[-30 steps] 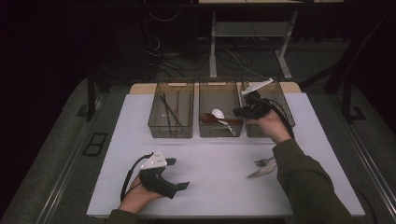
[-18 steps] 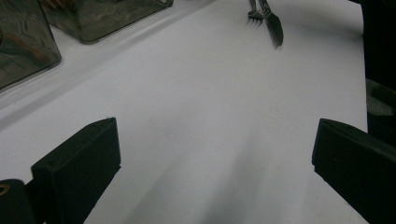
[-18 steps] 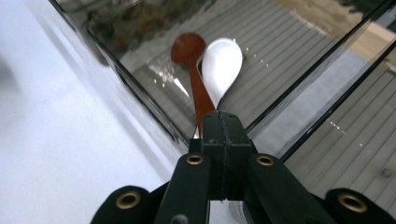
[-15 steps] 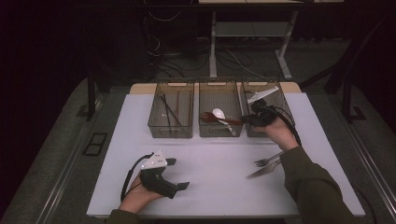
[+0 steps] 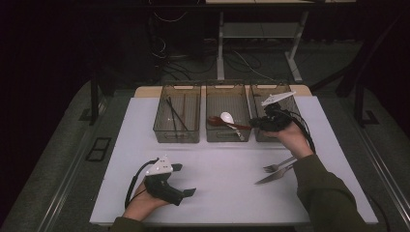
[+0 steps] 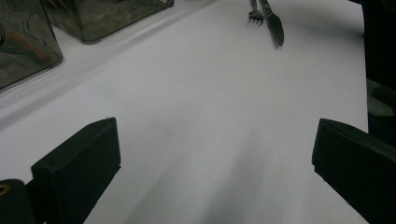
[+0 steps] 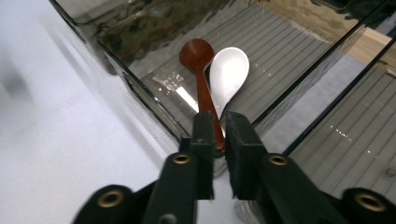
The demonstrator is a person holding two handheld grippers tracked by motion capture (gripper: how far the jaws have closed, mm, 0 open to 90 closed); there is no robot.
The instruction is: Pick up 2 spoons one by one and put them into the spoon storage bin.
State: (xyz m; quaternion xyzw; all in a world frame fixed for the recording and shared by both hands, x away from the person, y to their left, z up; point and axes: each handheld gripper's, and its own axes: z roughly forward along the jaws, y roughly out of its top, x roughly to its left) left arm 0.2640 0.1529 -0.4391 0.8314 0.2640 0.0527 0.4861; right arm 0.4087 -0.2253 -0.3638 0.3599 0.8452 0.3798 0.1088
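Note:
A red-brown spoon (image 7: 198, 53) lies in the middle clear bin (image 5: 228, 87), its bowl beside a white spoon (image 7: 229, 70). Its handle slants up over the bin's wall between the jaws of my right gripper (image 7: 218, 120). Those jaws have just been opening and stand slightly apart, with a sliver of gap beside the handle. In the high view the right gripper (image 5: 252, 123) hovers over the wall between the middle and right bins, pointing left at the red-brown spoon (image 5: 215, 120). My left gripper (image 5: 184, 180) rests open on the white table near the front left, with nothing between its jaws (image 6: 215, 128).
A fork (image 5: 278, 166) and a knife (image 5: 270, 177) lie on the table near my right forearm, and they also show as fork (image 6: 254, 11) and knife (image 6: 275, 25). The left bin holds chopsticks (image 5: 176, 115). The right bin (image 5: 263, 87) stands behind my right hand.
My right hand has shifted slightly nearer and lower with the red-brown spoon, whose bowl now rests in the middle bin. The left hand has stayed still.

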